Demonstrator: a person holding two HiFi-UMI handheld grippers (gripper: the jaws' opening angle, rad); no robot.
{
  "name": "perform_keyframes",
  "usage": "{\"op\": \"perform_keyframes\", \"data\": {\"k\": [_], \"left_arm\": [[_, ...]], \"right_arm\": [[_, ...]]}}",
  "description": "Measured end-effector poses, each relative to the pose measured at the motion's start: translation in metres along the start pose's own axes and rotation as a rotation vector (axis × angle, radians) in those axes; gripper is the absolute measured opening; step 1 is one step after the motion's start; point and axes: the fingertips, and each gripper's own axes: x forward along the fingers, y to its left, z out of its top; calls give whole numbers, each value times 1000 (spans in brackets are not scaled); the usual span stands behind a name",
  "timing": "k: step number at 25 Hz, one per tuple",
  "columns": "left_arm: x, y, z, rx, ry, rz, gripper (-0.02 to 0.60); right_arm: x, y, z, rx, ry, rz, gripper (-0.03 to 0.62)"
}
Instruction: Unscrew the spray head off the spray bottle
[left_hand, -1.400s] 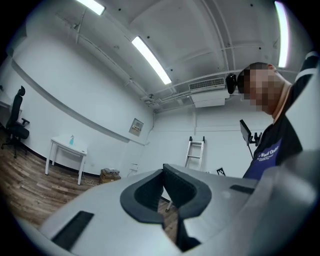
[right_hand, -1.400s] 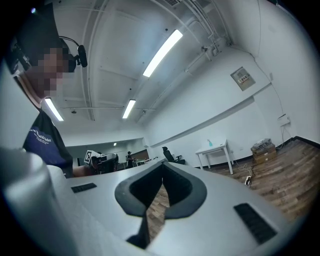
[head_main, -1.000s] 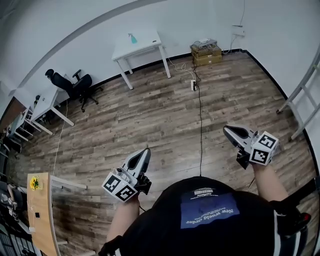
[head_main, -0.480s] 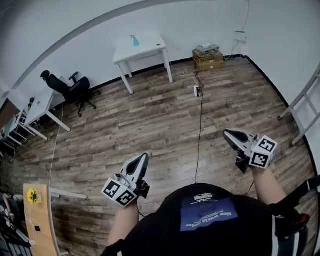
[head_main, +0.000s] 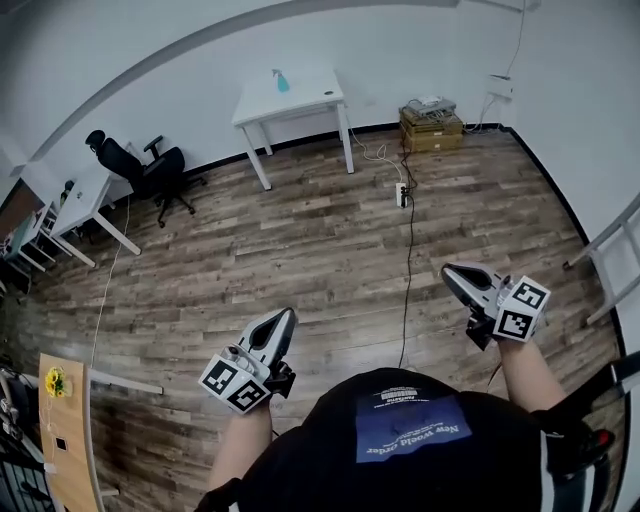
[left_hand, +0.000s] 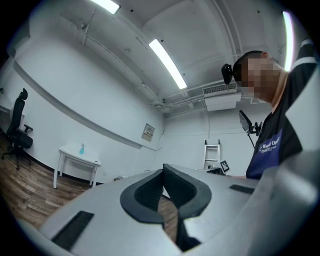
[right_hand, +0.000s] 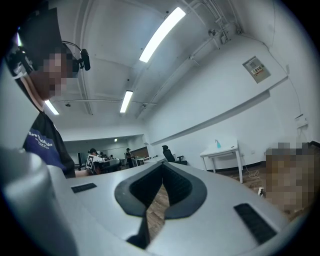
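Near the person, the left gripper (head_main: 286, 316) and the right gripper (head_main: 450, 270) are held over the wood floor (head_main: 300, 230), each with jaws pressed together on nothing, while the spray bottle (head_main: 281, 81) stands upright far off on the white table (head_main: 314, 95) by the far wall.

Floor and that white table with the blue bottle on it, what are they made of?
Floor: looks like wood planks or wood-look laminate, brown and grey with a dull finish; plank seams and streaky grain show. White table: smooth, plain white top, probably coated board, on thin straight legs that may be painted metal. It is too far away to be sure.
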Motion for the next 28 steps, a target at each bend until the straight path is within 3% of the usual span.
{"op": "perform_keyframes", "data": {"k": [8, 14, 21, 28], "left_arm": [[115, -1, 1, 12, -51, 88, 3], [177, 1, -9, 18, -10, 114, 3], [213, 41, -18, -12, 12, 116, 3], [222, 121, -10, -34, -4, 45, 3]], "right_arm": [[1, -122, 46, -4, 8, 101, -3], [6, -190, 56, 21, 10, 131, -3], [34, -236, 40, 70, 39, 118, -3], [99, -246, 44, 20, 52, 65, -3]]}}
